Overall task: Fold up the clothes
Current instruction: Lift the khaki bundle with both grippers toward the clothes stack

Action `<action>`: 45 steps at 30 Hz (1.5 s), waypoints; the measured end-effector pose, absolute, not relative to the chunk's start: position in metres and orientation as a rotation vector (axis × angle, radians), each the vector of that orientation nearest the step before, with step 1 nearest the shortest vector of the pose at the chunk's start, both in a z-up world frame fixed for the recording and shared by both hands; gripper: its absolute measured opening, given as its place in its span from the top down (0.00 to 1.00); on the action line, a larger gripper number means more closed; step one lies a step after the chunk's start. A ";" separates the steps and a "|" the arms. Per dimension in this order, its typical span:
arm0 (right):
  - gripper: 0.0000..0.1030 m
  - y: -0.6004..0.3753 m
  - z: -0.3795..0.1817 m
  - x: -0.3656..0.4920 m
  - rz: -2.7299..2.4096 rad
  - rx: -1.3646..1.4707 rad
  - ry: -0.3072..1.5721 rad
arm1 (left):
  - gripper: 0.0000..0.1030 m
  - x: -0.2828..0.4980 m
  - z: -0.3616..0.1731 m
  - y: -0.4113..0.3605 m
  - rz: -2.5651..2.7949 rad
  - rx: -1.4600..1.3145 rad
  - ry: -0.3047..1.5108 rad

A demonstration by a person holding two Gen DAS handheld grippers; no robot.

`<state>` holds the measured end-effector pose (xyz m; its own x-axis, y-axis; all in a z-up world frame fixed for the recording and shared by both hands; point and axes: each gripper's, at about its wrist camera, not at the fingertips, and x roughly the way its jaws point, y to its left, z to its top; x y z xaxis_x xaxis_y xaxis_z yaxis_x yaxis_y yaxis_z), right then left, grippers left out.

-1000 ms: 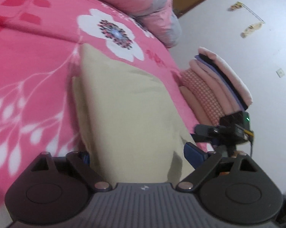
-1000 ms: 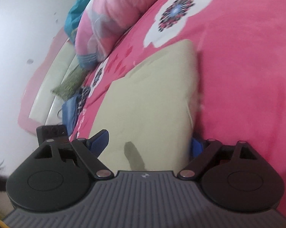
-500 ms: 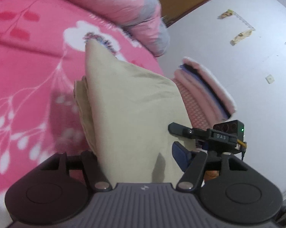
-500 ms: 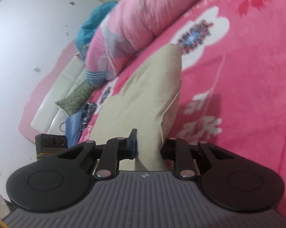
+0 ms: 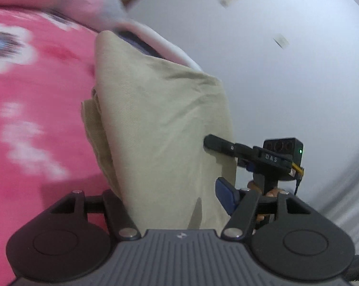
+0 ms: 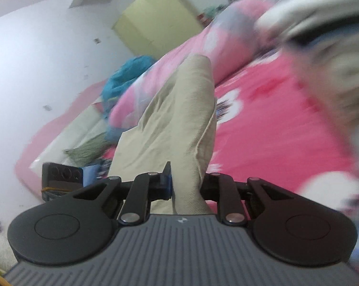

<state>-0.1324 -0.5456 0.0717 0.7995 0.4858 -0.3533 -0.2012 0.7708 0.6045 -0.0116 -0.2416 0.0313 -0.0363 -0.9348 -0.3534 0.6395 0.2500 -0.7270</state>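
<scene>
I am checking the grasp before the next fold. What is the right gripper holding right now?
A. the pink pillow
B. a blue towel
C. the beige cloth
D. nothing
C: in the right wrist view the right gripper has its jaws closed on the beige cloth, which stands up from between them above the pink bedspread.

We note a hot-pink bedspread with white flower prints (image 6: 274,128) filling the lower right. At ten o'clock from it lies a rolled pink-and-grey floral quilt (image 6: 217,47); at nine o'clock, a bright teal bundle of cloth (image 6: 129,71). A pale yellow-green wardrobe (image 6: 153,21) stands at twelve o'clock. A plain white wall (image 5: 286,76) sits at two o'clock in the left view.
</scene>
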 end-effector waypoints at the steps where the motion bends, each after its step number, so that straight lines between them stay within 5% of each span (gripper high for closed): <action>1: 0.84 -0.562 0.078 -0.148 0.347 0.561 0.523 | 0.37 -0.015 0.030 -0.265 -1.354 -0.396 0.965; 8: 0.84 -0.675 0.103 -0.206 0.098 0.502 0.571 | 0.36 -0.013 0.012 -0.379 -1.467 -0.397 1.060; 17: 0.84 -0.766 0.082 -0.163 0.014 0.559 0.664 | 0.36 0.003 -0.012 -0.496 -1.551 -0.403 1.129; 33: 0.84 -0.835 0.044 -0.113 0.105 0.496 0.707 | 0.35 0.008 -0.034 -0.521 -1.561 -0.405 1.108; 35: 0.80 -0.840 0.030 -0.106 0.123 0.468 0.704 | 0.35 0.013 -0.046 -0.519 -1.526 -0.405 1.152; 37: 0.65 -0.850 0.002 -0.099 0.101 0.498 0.721 | 0.38 0.023 -0.064 -0.520 -1.483 -0.414 1.210; 39: 0.65 -0.865 -0.014 -0.102 0.107 0.608 0.695 | 0.37 0.030 -0.066 -0.507 -1.462 -0.467 1.228; 41: 0.60 -0.870 -0.006 -0.111 0.067 0.627 0.647 | 0.30 0.036 -0.067 -0.494 -1.443 -0.524 1.241; 43: 0.41 -0.867 0.012 -0.127 -0.053 0.553 0.597 | 0.28 0.039 -0.064 -0.479 -1.418 -0.551 1.235; 45: 0.41 -0.861 0.030 -0.149 -0.146 0.534 0.529 | 0.28 0.038 -0.056 -0.462 -1.382 -0.530 1.198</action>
<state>-0.1486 -0.8608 0.0295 0.8566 0.0023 -0.5160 0.2669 0.8539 0.4467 0.0377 -0.4619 -0.0559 -0.2241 -0.9182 -0.3266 0.4535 0.1984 -0.8689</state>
